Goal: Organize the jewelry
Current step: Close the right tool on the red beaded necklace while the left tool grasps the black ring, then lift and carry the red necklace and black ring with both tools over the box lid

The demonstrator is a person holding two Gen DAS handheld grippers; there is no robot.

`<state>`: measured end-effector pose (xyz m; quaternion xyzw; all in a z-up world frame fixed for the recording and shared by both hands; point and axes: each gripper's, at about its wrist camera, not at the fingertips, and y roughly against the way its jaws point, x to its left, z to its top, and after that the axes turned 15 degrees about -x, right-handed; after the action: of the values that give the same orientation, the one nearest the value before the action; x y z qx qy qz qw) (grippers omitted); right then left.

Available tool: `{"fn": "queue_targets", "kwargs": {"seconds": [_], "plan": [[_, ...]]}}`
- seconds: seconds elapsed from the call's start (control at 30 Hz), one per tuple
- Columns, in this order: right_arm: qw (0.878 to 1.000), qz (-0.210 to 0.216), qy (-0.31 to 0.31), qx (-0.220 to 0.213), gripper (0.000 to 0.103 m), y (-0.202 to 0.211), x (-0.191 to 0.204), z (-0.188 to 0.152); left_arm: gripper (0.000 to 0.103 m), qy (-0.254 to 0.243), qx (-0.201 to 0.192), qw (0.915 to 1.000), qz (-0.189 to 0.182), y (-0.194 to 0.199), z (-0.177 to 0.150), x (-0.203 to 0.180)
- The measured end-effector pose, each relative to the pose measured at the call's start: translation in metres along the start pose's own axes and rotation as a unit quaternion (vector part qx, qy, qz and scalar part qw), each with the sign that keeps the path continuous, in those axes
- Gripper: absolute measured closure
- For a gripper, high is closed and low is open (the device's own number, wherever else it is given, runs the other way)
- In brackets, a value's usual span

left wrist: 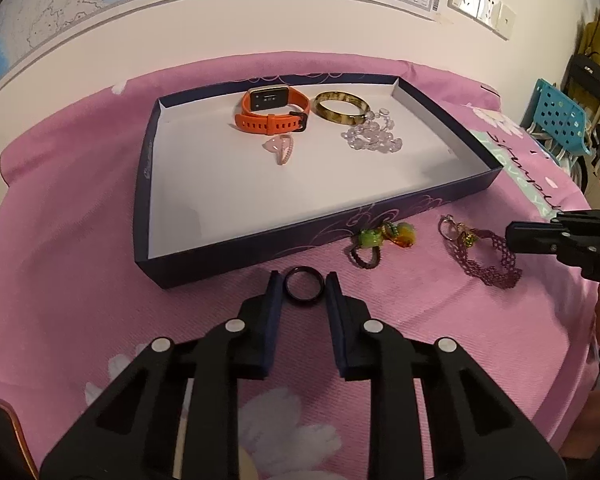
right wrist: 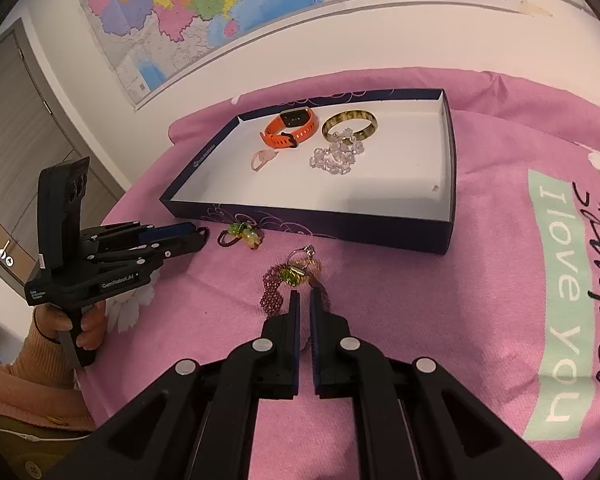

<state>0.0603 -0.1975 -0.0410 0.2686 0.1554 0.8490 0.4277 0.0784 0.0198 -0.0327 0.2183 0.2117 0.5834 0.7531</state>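
A: Four pieces lie in the box (left wrist: 152,184) already: watch (left wrist: 274,110), bangle (left wrist: 342,109), bead strand (left wrist: 374,136), pink ring (left wrist: 282,148).
B: Left?
A: Three, on the bench in front of the box. Left gripper (left wrist: 303,286) clamps the black ring (left wrist: 303,285); right gripper (right wrist: 305,300) is together over the purple bracelet (right wrist: 274,294).
B: Writing?
A: Cloth: "I love you". Left gripper: "GenRobot.AI".

You're in someone's home room. There's a pink cartoon blanket (right wrist: 440,320) across the middle, a wall map (right wrist: 220,8) up top, and a door (right wrist: 16,152) at left.
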Motion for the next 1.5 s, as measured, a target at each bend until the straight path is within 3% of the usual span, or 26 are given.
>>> {"fn": "queue_targets", "kwargs": {"seconds": [0.17, 0.33, 0.5, 0.57, 0.6, 0.63, 0.67, 1.13, 1.5], "plan": [[1.0, -0.003, 0.001, -0.001, 0.098, -0.001, 0.0, 0.002, 0.081, -0.001, -0.003, 1.0, -0.002, 0.004, -0.003, -0.002], [0.999, -0.027, 0.017, 0.004, 0.083, -0.005, -0.002, 0.001, 0.081, 0.005, -0.004, 1.0, -0.004, 0.008, -0.005, 0.0], [0.998, -0.039, 0.042, 0.019, 0.083, -0.019, 0.002, -0.003, 0.081, 0.007, -0.005, 0.9999, -0.008, 0.01, -0.006, -0.001], [0.997, -0.044, 0.053, 0.018, 0.086, -0.022, 0.005, -0.005, 0.081, 0.008, -0.006, 0.9999, -0.009, 0.011, -0.006, -0.001], [0.997, -0.047, 0.059, 0.019, 0.09, -0.023, 0.006, -0.005, 0.081, 0.008, -0.007, 0.9999, -0.009, 0.012, -0.006, -0.001], [0.997, -0.045, 0.062, 0.021, 0.1, -0.023, 0.007, -0.005, 0.081, 0.008, -0.007, 0.9999, -0.01, 0.012, -0.007, -0.001], [0.997, -0.044, 0.065, 0.022, 0.101, -0.024, 0.008, -0.005, 0.081, 0.008, -0.008, 0.9999, -0.01, 0.013, -0.007, -0.001], [0.996, -0.002, 0.084, -0.021, 0.101, -0.003, 0.035, 0.018, 0.081, 0.006, -0.03, 0.9993, -0.02, 0.029, 0.001, -0.004], [0.994, 0.005, 0.096, -0.045, 0.101, 0.002, 0.046, 0.037, 0.081, 0.003, -0.049, 0.9985, -0.026, 0.037, 0.014, -0.005]]}}
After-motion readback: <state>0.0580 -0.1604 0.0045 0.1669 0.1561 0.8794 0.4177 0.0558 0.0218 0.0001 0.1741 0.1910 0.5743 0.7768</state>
